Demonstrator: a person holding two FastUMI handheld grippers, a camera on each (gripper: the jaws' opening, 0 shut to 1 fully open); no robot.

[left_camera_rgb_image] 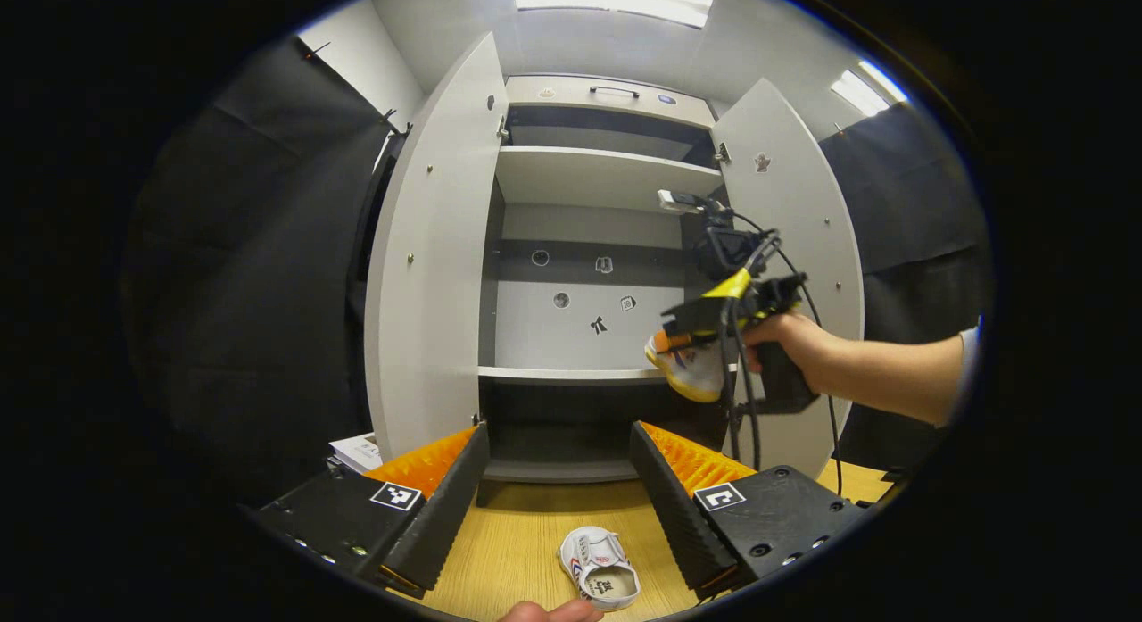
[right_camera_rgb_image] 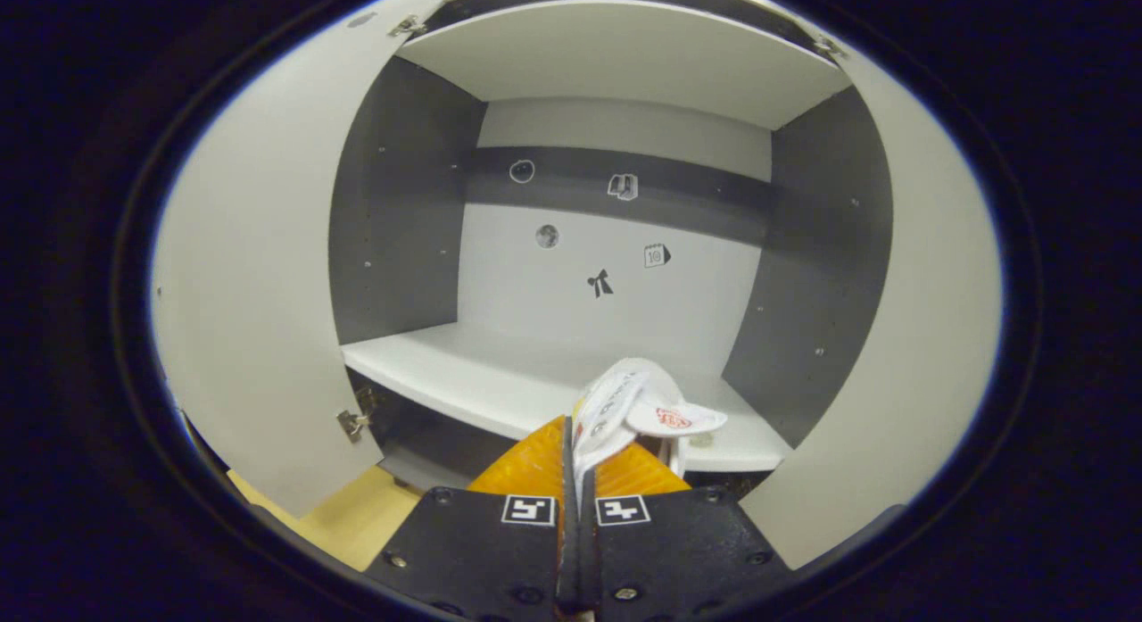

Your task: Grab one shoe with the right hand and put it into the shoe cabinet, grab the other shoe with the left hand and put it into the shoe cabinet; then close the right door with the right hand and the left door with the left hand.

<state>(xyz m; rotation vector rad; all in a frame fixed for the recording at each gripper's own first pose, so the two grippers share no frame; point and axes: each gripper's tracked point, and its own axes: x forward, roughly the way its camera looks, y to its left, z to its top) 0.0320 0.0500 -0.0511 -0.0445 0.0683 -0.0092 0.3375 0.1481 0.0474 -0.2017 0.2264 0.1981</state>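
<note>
Shoes come first: 1 shoe (right_camera_rgb_image: 624, 408) is pinched between the right gripper's (right_camera_rgb_image: 575, 452) fingers, which press on it from both sides, nearly together. In the right gripper view it hangs at 6 o'clock, in front of the cabinet's (right_camera_rgb_image: 616, 69) middle shelf (right_camera_rgb_image: 464, 372), its strap flopped toward 3 o'clock. The left gripper view shows the same shoe from outside, at about 3 o'clock: its yellow sole and orange heel are visible under that gripper, which a hand (left_camera_rgb_image: 790, 341) holds by a dark grip, cables trailing down. From here the shoe sits just at the shelf's front edge, near the right door (left_camera_rgb_image: 785, 247), still in the air.

The other shoe (left_camera_rgb_image: 599, 564) lies on the wooden table (left_camera_rgb_image: 517, 533) at 6 o'clock in the left gripper view, opening up, straps across the top. It rests between the left gripper's (left_camera_rgb_image: 558, 479) fingers but lower in the picture, and nothing touches it. Those fingers stand wide apart, holding nothing. A fingertip (left_camera_rgb_image: 553, 611) shows at the very bottom edge, just beside the shoe.

Both doors stand open. The left door (left_camera_rgb_image: 428, 265) swings out at 9 o'clock, the right one at 3 o'clock. The left gripper view takes in the whole cabinet: a drawer with a handle (left_camera_rgb_image: 614, 91) at 12 o'clock, an upper shelf, the middle shelf, a dark lower bay. Some papers (left_camera_rgb_image: 357, 451) lie at 8 o'clock beside the left door. The right gripper view gives the closer look inside: small stickers (right_camera_rgb_image: 600, 283) on the back panel and a hinge (right_camera_rgb_image: 352, 421) at 8 o'clock.
</note>
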